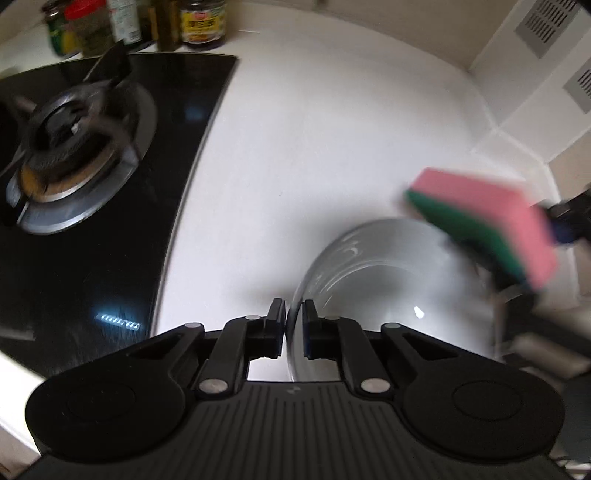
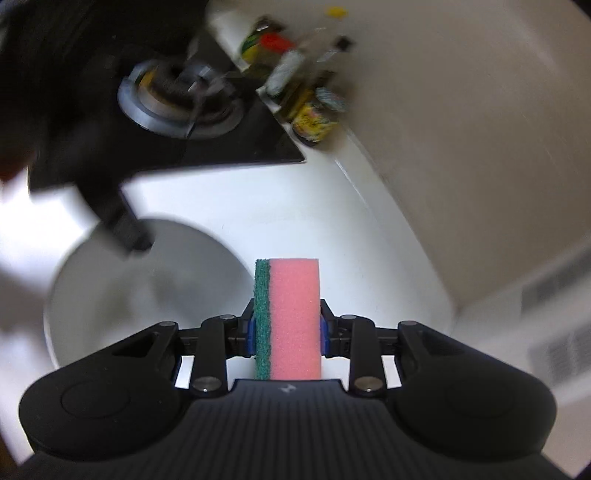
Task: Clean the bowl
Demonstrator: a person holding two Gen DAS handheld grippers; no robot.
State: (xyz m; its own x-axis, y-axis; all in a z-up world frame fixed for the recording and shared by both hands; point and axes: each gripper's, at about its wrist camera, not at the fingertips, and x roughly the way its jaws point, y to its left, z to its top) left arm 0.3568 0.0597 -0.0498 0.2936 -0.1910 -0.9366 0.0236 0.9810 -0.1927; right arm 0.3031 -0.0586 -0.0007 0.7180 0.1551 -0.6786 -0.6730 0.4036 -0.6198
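on white counter (image 1: 295,147), beside stove (image 1: 110,184): 1 glass bowl (image 1: 388,277), rim pinched by left gripper (image 1: 294,328). right gripper (image 2: 287,332) clamps sponge (image 2: 291,317) (pink, green scourer) above it. risk: thin rim grip slips when scrubbing presses.

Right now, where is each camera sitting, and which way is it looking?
Left wrist view: sits on the left gripper, looking down at the bowl rim it pinches, with the stove left; its own black fingers show.
Right wrist view: sits on the right gripper, looking down over the sponge it holds toward the counter; its own fingers show.
Shared: bowl, sponge, stove, jars, and each sees the other gripper.
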